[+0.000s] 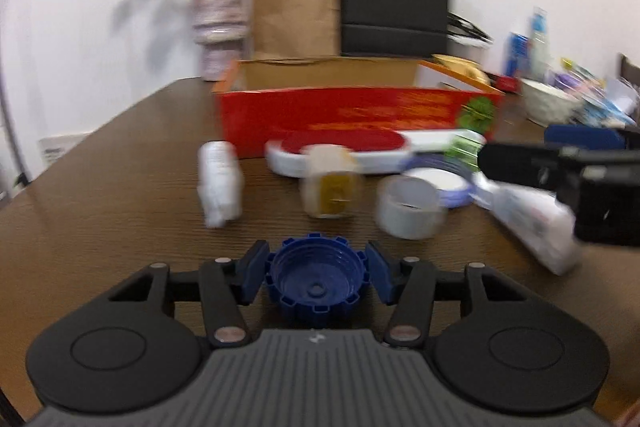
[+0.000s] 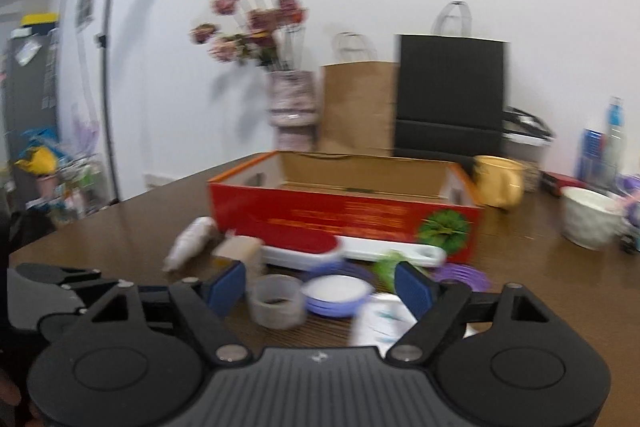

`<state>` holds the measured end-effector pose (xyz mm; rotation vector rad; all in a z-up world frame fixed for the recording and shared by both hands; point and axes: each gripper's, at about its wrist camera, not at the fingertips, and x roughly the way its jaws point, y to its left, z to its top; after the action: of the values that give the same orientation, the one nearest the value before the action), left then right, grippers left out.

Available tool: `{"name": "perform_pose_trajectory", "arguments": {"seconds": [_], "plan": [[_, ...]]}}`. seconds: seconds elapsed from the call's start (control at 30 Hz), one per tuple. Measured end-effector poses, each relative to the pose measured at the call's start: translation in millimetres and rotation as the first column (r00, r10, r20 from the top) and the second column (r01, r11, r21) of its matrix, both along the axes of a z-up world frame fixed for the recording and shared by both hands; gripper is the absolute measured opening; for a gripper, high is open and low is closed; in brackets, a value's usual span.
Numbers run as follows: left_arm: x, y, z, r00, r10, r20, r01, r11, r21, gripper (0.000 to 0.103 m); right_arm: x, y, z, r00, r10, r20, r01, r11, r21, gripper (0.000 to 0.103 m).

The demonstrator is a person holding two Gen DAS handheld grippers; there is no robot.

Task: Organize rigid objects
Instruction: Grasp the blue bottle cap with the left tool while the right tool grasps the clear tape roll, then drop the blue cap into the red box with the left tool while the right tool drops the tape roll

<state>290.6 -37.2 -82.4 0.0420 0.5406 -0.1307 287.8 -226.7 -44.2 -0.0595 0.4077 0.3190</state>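
My left gripper (image 1: 316, 277) is shut on a blue ridged cap (image 1: 316, 281), held above the brown table (image 1: 100, 195). Beyond it lie a white bottle (image 1: 220, 183), a small beige jar (image 1: 330, 183), a tape roll (image 1: 408, 207), a purple-rimmed lid (image 1: 444, 183) and a red-and-white flat tool (image 1: 352, 151). The open red box (image 1: 356, 113) stands behind them. My right gripper (image 2: 320, 287) is open and empty above the tape roll (image 2: 276, 301) and purple-rimmed lid (image 2: 336, 293). The red box (image 2: 344, 215) is ahead of it. The right gripper's body also shows in the left wrist view (image 1: 568, 183).
A flower vase (image 2: 294, 107), a brown paper bag (image 2: 360, 107) and a black bag (image 2: 450, 95) stand behind the box. A white bowl (image 2: 592, 223), a yellow cup (image 2: 500, 181) and bottles (image 2: 604, 143) are on the right. A white packet (image 1: 532, 223) lies near the right gripper.
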Motion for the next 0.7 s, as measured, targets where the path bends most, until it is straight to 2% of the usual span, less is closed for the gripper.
{"name": "perform_pose_trajectory", "arguments": {"seconds": [0.2,0.27,0.3,0.37,0.5,0.63,0.7], "plan": [[-4.0,42.2,5.0,0.987,0.161,0.018,-0.161,0.987,0.015,0.054,34.5,53.4,-26.9,0.995,0.018,-0.098,-0.034,0.985,-0.169,0.066],[-6.5,48.4,4.7,0.983,0.184,0.020,-0.184,0.983,0.026,0.054,42.9,60.9,-30.0,0.992,0.016,-0.124,-0.039,0.982,-0.187,0.053],[-7.7,50.2,3.9,0.982,0.190,0.021,-0.190,0.981,0.033,0.054,44.3,61.9,-30.1,0.993,0.008,-0.116,-0.029,0.983,-0.182,0.051],[-9.8,52.0,2.8,0.982,0.186,0.017,-0.186,0.982,0.035,0.054,48.6,64.4,-32.0,0.992,-0.001,-0.124,-0.024,0.980,-0.199,0.043],[-12.4,47.7,2.2,0.989,0.146,0.016,-0.146,0.989,0.018,0.054,43.9,64.9,-28.3,0.989,0.033,-0.144,-0.063,0.976,-0.209,0.042],[-14.6,41.7,1.6,0.995,0.102,0.013,-0.103,0.995,0.012,0.055,19.8,64.2,-25.9,0.984,0.067,-0.163,-0.102,0.970,-0.221,0.042],[-15.6,40.1,-0.4,0.996,0.090,0.003,-0.090,0.996,0.008,0.060,14.0,60.2,-26.5,0.983,0.056,-0.172,-0.092,0.974,-0.208,0.043]]}}
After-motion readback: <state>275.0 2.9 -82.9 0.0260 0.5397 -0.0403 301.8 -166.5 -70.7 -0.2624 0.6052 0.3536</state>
